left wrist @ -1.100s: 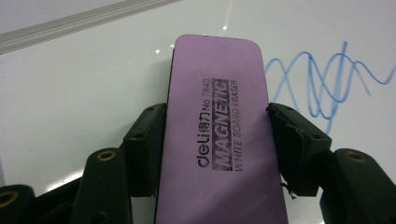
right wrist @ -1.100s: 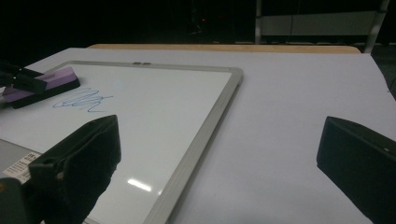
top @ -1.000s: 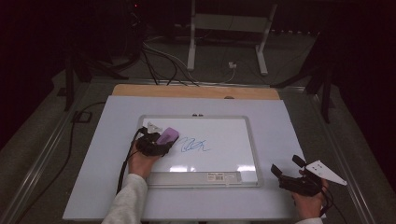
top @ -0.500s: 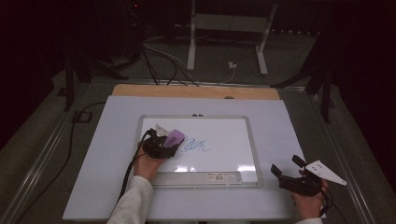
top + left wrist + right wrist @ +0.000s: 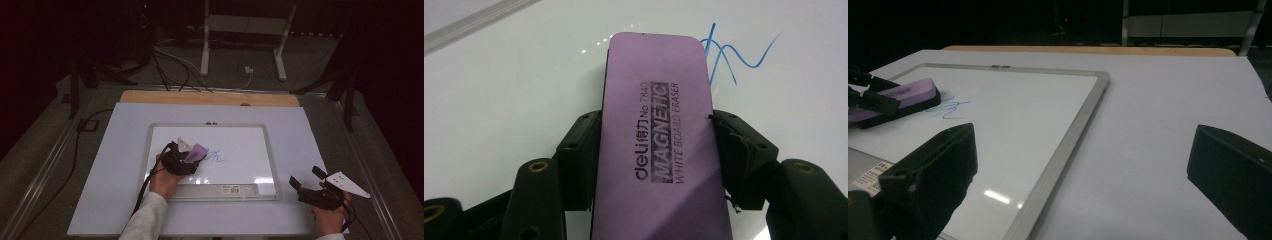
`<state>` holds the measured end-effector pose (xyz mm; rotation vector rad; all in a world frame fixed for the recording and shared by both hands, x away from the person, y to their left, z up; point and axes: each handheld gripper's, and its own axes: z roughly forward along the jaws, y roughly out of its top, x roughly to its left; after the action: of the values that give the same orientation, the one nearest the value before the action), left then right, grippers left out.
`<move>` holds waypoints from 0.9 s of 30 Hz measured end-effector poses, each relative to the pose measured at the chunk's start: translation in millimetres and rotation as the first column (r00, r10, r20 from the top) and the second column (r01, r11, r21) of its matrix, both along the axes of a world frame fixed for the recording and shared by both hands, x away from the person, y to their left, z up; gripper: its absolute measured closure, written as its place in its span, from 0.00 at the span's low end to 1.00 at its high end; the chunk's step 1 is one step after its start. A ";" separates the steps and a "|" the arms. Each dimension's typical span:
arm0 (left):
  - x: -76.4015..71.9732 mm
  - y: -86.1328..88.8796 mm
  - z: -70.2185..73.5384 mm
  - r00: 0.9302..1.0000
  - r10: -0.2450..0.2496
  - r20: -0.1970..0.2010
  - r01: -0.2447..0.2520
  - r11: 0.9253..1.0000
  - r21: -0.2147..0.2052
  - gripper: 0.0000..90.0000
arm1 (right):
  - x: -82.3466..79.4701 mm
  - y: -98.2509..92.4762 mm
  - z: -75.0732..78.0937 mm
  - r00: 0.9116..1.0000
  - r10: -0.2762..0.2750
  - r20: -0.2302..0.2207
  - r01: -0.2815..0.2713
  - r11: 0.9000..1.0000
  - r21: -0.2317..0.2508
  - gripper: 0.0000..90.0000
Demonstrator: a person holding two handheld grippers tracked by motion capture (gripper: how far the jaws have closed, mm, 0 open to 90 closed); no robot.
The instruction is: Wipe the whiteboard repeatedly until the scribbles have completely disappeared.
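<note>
A silver-framed whiteboard lies flat on the white table. Blue marker scribbles cross its middle. My left gripper is shut on a purple magnetic whiteboard eraser, which rests on the board with its far end touching the left side of the blue scribbles. The purple eraser and the scribbles also lie at the left of the right gripper view. My right gripper stands open over the bare table just off the board's near right corner, nothing between its jaws.
The white table top has a wooden strip along its far edge. Beyond it are cables and a metal stand on the dark floor. A printed label sits on the board's near frame.
My left gripper has slid the eraser rightward along the board, onto the left part of the blue scribbles. The right gripper has stayed put.
</note>
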<state>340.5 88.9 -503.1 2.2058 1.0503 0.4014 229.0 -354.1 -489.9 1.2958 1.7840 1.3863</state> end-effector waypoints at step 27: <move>13.3 6.7 1.3 0.995 0.100 0.000 -0.100 0.994 0.031 0.47 | -2.2 -7.3 1.1 1.000 -0.029 0.003 0.029 0.998 0.047 0.00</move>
<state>353.8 95.6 -501.8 2.1866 1.1665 0.4632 226.8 -361.4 -488.8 1.3375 1.7331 1.4215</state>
